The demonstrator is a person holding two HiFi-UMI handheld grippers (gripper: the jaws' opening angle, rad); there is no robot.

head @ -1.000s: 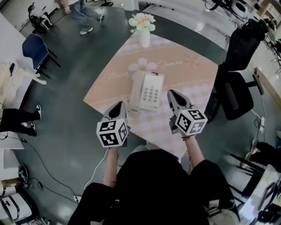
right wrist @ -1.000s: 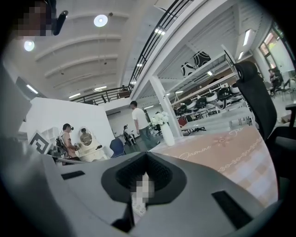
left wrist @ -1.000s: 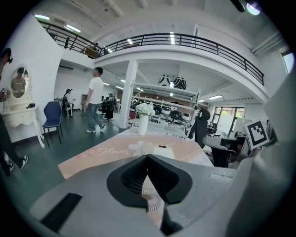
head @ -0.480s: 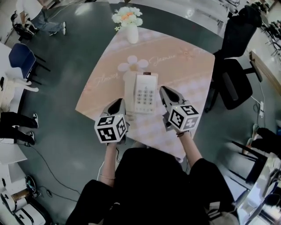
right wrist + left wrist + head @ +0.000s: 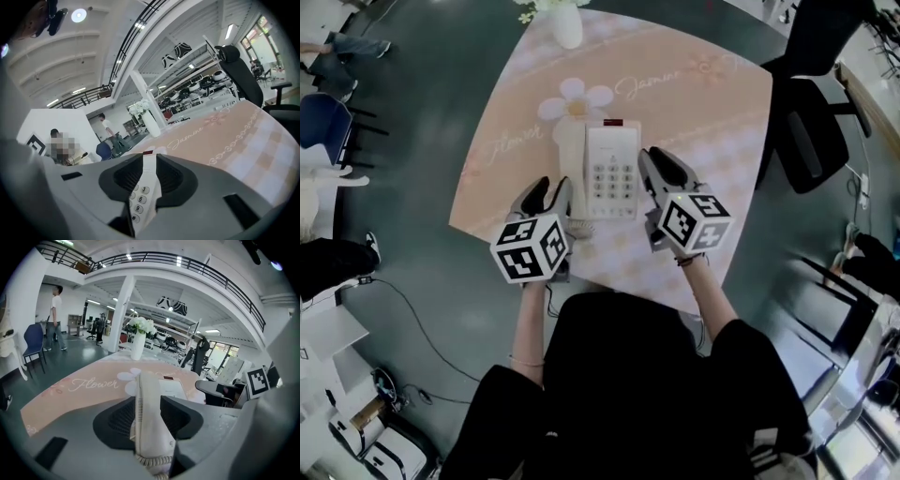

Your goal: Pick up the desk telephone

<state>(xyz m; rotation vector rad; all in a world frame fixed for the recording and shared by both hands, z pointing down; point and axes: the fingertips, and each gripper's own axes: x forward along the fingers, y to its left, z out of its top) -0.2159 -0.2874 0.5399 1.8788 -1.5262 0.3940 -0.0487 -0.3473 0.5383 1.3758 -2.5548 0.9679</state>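
1. The desk telephone point(image 5: 612, 173) sits at the middle of the pink tablecloth point(image 5: 703, 122), keypad up, with its handset point(image 5: 570, 169) in the cradle along its 9 o'clock side. No view shows whether its base is clear of the cloth.
2. A coiled cord point(image 5: 579, 228) hangs off the handset's near end, at 6 o'clock from it.
3. The left gripper point(image 5: 553, 185) comes in from 7 o'clock. In the left gripper view its two dark ribbed pads press on either side of the handset point(image 5: 149, 423), so its jaws pinch the near end.
4. The right gripper point(image 5: 654, 167) comes in from 4 o'clock and is rolled onto its side. In the right gripper view its jaws are closed on the telephone's right edge point(image 5: 143, 197), and the keys 3, 6, 9 and # show just beside the pads.
5. The marker cubes ride behind the jaws, near the person's body.
6. The cloth is printed with a white daisy point(image 5: 574, 98) at 12 o'clock from the telephone, with the words "Flower" and "Jasmine" on either side of it.
7. A white vase point(image 5: 567, 23) of pale flowers stands farther out at 12 o'clock, near the table's far edge.
8. A black office chair point(image 5: 811, 141) stands off the table at 2 o'clock, and a blue chair point(image 5: 323, 117) is well apart at 9 o'clock.
9. A cable point(image 5: 412, 319) trails across the dark floor at 8 o'clock.
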